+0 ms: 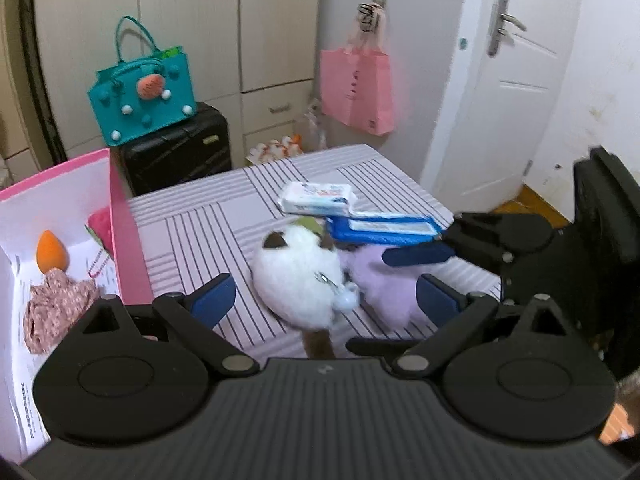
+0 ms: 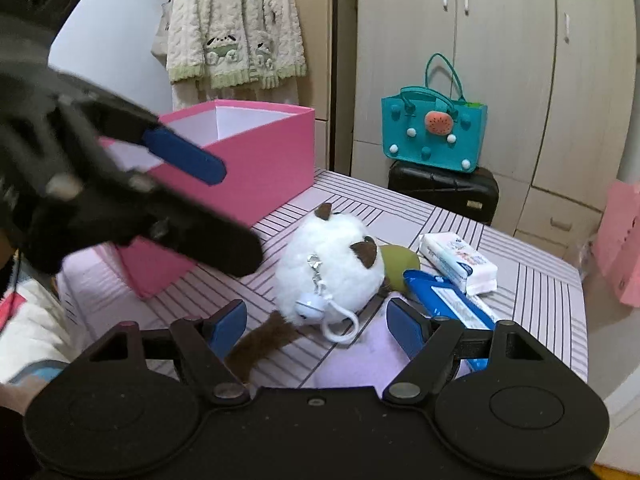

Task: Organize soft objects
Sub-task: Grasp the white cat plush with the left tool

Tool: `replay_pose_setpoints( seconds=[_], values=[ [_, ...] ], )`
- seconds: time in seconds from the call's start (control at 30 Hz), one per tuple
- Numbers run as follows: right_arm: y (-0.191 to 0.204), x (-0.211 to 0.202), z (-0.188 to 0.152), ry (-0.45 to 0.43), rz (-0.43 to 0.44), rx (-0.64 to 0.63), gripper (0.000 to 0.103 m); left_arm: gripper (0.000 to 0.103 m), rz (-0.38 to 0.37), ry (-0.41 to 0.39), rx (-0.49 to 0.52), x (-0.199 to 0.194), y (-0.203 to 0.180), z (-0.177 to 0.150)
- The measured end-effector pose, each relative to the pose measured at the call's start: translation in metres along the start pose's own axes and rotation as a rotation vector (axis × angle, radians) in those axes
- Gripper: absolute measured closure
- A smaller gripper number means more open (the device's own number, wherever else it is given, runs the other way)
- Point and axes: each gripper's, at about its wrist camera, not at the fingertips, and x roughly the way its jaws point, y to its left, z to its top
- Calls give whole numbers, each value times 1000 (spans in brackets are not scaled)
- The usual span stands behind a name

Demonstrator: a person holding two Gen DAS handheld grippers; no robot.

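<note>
The pink box stands at the left of the striped bed; the plush cat lies beside it, between the spread, empty jaws of the left gripper; the right gripper gapes likewise, empty, over a lilac cloth.

A home bedroom: cream built-in wardrobes with drawers line one wall, a white panelled door with a lever handle stands shut, and a knitted cardigan hangs by the wall. A teal felt handbag sits atop a black suitcase, a pink shopping bag hangs from a hook, and a striped pink cover drapes the surface in front.
</note>
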Motion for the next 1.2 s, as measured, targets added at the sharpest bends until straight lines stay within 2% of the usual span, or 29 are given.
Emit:
replay_pose_setpoints(
  seconds=[0.1, 0.17, 0.27, 0.37, 0.53, 0.6, 0.73, 0.9, 1.03, 1.2],
  values=[
    [2, 9, 1, 1, 24, -61, 22, 15, 46, 26, 3, 17, 0, 3],
    [1, 16, 4, 19, 9, -55, 22, 15, 79, 23, 5, 27, 0, 5],
    [1, 26, 6, 49, -22, -73, 22, 18, 46, 42, -37, 38, 6, 7],
    [7, 33, 5, 57, -55, -123, 22, 28, 24, 66, -96, 51, 11, 9],
    [9, 36, 6, 54, -44, -152, 22, 40, 55, 88, -147, 70, 17, 5],
    [9, 36, 8, 52, -41, -152, 22, 42, 62, 100, -156, 76, 21, 1],
    [5, 41, 11, 59, -37, -151, 22, 46, 8, 112, -228, 80, 31, -5],
    [3, 51, 9, 69, -28, -92, 23, 49, 9, 99, -230, 79, 28, -8],
    [3, 53, 6, 57, -34, -59, 30, 49, 12, 93, -238, 80, 28, -8],
    [6, 48, 5, 51, -43, -28, 33, 49, 7, 97, -249, 78, 28, -7]
  ],
)
